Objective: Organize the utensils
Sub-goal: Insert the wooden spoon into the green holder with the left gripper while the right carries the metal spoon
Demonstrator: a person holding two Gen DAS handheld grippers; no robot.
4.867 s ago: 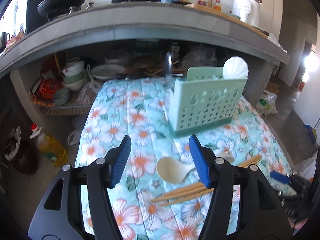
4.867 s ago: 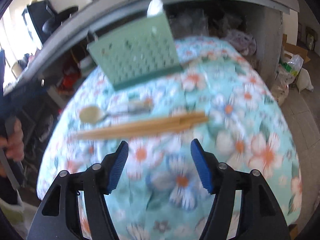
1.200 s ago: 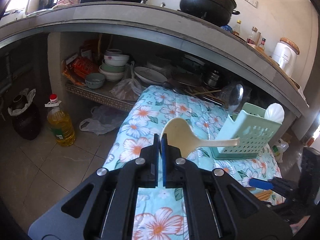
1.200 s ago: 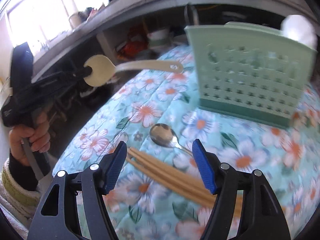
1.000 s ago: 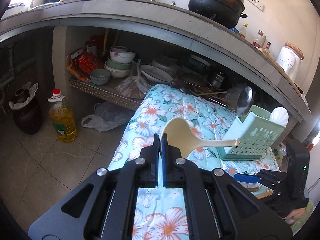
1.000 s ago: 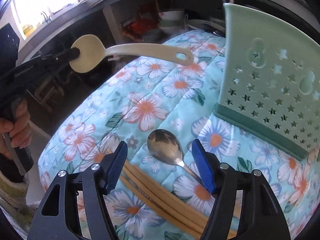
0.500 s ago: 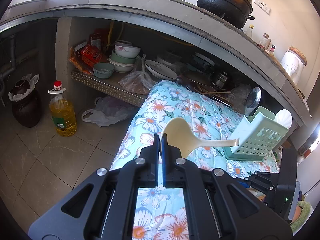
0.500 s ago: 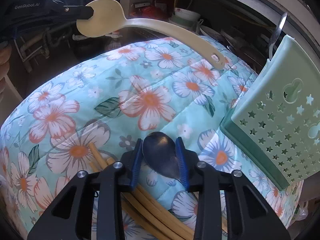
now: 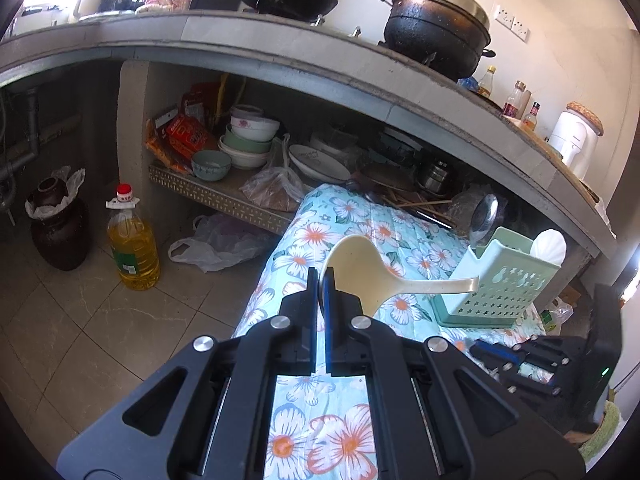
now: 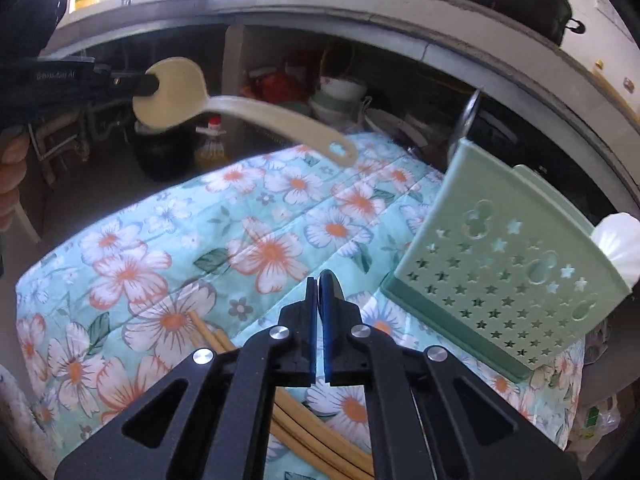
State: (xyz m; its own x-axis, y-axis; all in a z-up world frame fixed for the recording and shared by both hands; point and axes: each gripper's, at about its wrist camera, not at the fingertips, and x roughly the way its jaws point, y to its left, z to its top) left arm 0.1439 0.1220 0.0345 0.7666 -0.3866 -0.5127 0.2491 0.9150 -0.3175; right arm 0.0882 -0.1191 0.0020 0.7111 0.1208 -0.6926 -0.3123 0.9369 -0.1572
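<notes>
My left gripper [image 9: 319, 280] is shut on the bowl edge of a cream plastic spoon [image 9: 374, 280] and holds it in the air, handle pointing right toward the green perforated utensil holder [image 9: 504, 288]. The spoon also shows in the right wrist view [image 10: 180, 94]. My right gripper [image 10: 319, 282] is shut on a metal spoon [image 10: 334, 284], whose dark bowl edge sticks up between the pads, just above the floral table. The holder [image 10: 508, 276] stands to its right, with a white scoop [image 10: 618, 240] and a metal ladle [image 10: 466, 116] in it. Wooden chopsticks [image 10: 304, 436] lie under the right gripper.
The floral tablecloth [image 10: 256, 240] covers the table. Behind it a low shelf holds stacked bowls [image 9: 248, 140] and plates. An oil bottle [image 9: 132, 240] and a dark jar [image 9: 58, 220] stand on the floor at left. A pot [image 9: 436, 36] sits on the counter above.
My right gripper closed on the metal spoon and raised it off the cloth. My left gripper keeps holding the cream spoon and has drawn back slightly.
</notes>
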